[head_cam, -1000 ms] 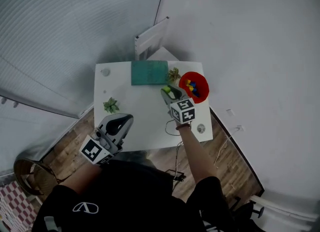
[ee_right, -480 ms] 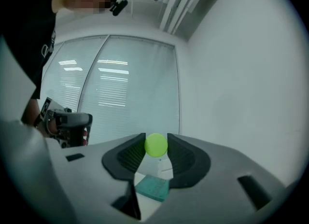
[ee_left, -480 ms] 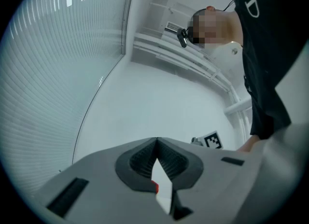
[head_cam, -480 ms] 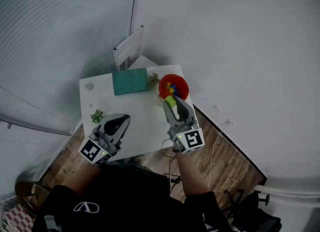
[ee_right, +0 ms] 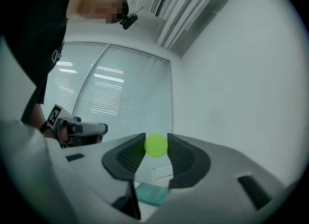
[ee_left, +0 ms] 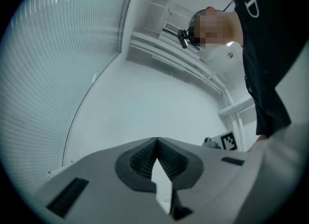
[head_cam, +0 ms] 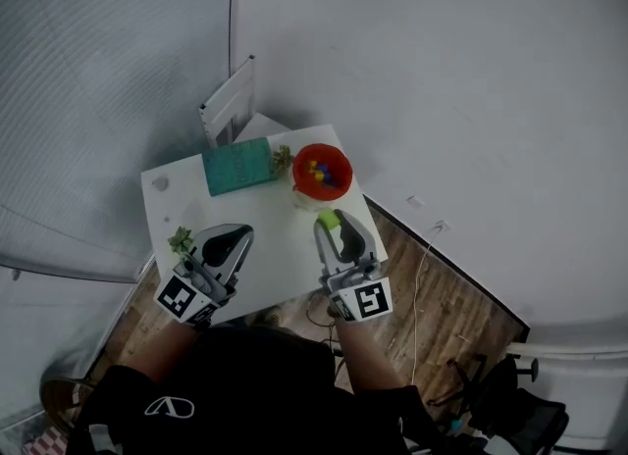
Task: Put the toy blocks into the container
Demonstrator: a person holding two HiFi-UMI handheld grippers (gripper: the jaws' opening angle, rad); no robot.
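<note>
A red bowl [head_cam: 322, 171] at the far right of the white table [head_cam: 265, 237] holds several coloured toy blocks. My right gripper [head_cam: 330, 220] hovers short of the bowl, over the table's right side, shut on a round lime-green block [head_cam: 329, 219]. In the right gripper view the green block [ee_right: 156, 145] sits pinched between the tips of the right gripper [ee_right: 156, 147]. My left gripper [head_cam: 234, 237] hangs over the table's near left part. In the left gripper view the left gripper [ee_left: 157, 140] is shut with nothing held and points up at a wall.
A teal book [head_cam: 235, 166] lies at the table's far edge, with a small plant [head_cam: 283, 159] between it and the bowl. Another small plant [head_cam: 181, 240] stands near the left edge. A white chair [head_cam: 228, 105] is behind the table. Wood floor surrounds it.
My right gripper has drawn back from the bowl toward me, still carrying the green block. The head view has swung, so the table sits further left. The left gripper has barely moved.
</note>
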